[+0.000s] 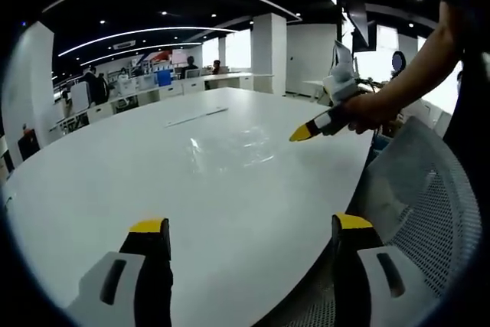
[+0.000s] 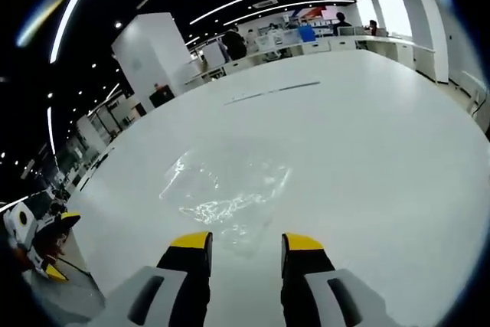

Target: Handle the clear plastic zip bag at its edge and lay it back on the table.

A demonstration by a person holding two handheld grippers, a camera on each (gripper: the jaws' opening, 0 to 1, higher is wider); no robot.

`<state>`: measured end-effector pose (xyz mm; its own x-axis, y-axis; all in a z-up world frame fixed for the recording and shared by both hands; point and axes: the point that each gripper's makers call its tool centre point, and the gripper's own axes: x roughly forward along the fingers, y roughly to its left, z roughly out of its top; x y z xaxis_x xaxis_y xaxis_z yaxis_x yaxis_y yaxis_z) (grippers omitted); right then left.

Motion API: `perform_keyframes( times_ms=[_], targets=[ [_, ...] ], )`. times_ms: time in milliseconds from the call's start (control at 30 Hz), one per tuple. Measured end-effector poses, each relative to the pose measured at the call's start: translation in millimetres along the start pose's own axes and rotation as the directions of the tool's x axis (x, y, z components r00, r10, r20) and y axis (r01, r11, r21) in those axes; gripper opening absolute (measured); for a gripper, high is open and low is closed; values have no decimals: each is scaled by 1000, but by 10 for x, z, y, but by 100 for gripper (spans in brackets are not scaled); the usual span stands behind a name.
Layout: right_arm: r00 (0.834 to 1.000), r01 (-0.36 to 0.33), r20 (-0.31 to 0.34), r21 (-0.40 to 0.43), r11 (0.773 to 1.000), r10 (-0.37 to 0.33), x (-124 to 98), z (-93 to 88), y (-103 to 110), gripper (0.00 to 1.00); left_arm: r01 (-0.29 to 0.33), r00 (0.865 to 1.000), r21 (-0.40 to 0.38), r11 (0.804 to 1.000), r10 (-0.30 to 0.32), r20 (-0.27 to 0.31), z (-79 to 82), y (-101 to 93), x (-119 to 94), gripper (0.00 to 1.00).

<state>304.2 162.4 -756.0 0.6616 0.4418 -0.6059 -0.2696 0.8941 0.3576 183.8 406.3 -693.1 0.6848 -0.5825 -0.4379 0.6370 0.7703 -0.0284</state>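
Right hand-held gripper [image 2: 245, 244] jaws parted, zip bag [image 2: 226, 189] just ahead

zip bag [image 1: 230, 143] outline faint, distant people [image 1: 98, 86] tiny

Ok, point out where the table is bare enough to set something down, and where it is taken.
The white oval table is bare from the left hand-held gripper out to the crumpled clear plastic zip bag, and on the wide stretch to the bag's left. Beyond the bag, the surface is free up to the thin pale strip. The middle, where the bag lies under the right hand-held gripper, is taken.
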Motion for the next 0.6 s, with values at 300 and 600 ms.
perform_keyframes(
  times_ms=[300, 600],
  targets=[
    [1000, 1, -11, 19, 1000, -1, 58, -22, -6, 28, -3, 1000, -5, 1000, 3, -8, -16, 8, 0, 85],
    [1000, 14, -21, 13, 1000, -14, 143, -68, -15, 24, -2, 1000, -7, 1000, 2, -15, -22, -4, 0, 84]
  ],
)
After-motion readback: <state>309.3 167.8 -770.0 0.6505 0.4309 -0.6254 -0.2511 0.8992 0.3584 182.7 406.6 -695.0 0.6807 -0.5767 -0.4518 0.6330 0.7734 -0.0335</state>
